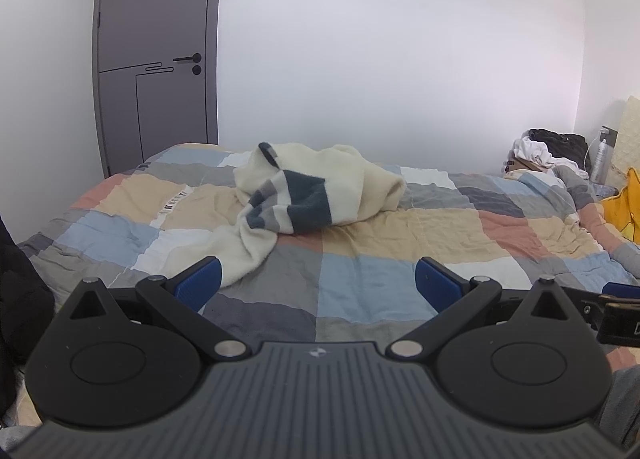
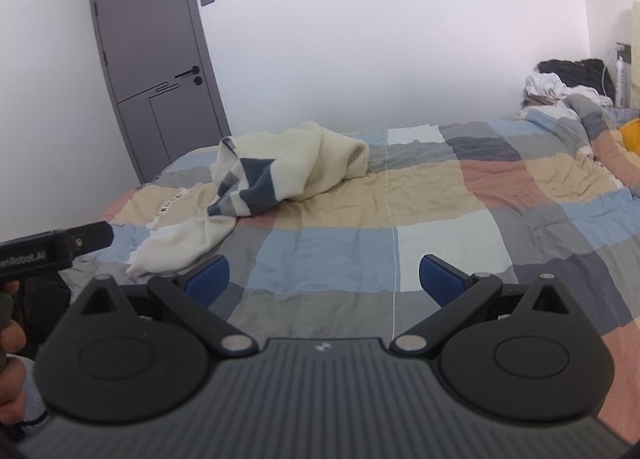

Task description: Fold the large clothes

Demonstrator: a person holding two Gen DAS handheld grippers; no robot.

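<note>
At the far left of the room a grey door (image 1: 154, 59) stands shut in the white wall. In front of it, on the checked bedspread (image 1: 360, 271), a cream sweater (image 1: 320, 187) with dark blue and grey stripes lies crumpled in a heap, one part trailing toward the near edge. The left gripper (image 1: 318, 285) hovers above the cover, blue pads spread wide, empty. The right gripper (image 2: 324, 279) hangs likewise, released. At far right, a clothes pile (image 1: 552, 147) sits by the wall

White walls (image 1: 380, 59), grey door (image 1: 156, 59), bed w/ patchwork quilt (image 1: 360, 267).
</note>
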